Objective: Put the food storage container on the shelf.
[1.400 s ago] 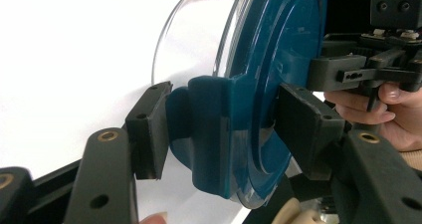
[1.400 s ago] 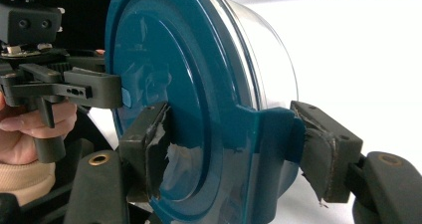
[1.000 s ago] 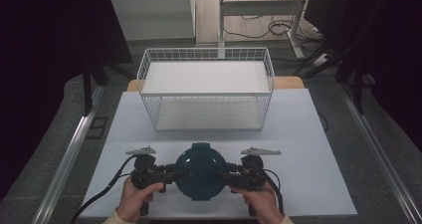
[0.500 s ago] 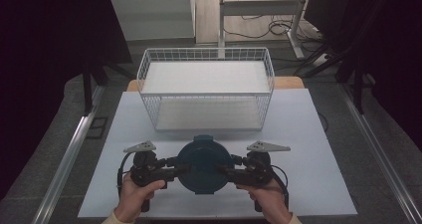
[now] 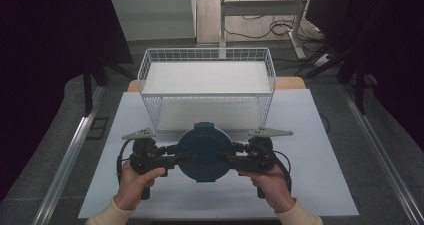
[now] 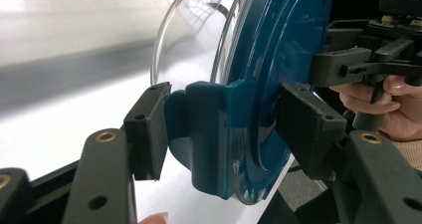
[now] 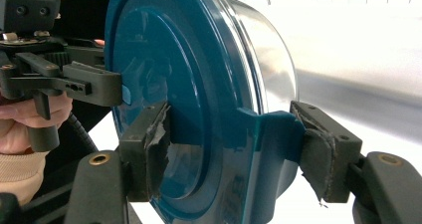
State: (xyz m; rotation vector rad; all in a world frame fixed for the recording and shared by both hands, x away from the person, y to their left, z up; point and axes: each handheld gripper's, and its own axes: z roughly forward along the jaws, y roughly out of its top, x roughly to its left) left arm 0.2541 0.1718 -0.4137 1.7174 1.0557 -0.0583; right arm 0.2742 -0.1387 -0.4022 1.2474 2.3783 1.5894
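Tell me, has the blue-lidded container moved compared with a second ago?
Yes. The container, clamped between both grippers, now overlaps the front of the wire basket in the high view; earlier it sat clear, nearer the person.

White counter (image 5: pixel 320 185) fills lower centre. Grey floor (image 5: pixel 75 115) either side. Desk frame (image 5: pixel 260 7) with trailing cables (image 5: pixel 250 32) at top centre. Dark drapes (image 5: pixel 45 60) left and right.

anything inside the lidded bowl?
Through the clear wall of the bowl nothing shows but table and reflections. The teal lid hides the inside from above, and the clasp covers part of the wall, so I can't confirm it's empty.
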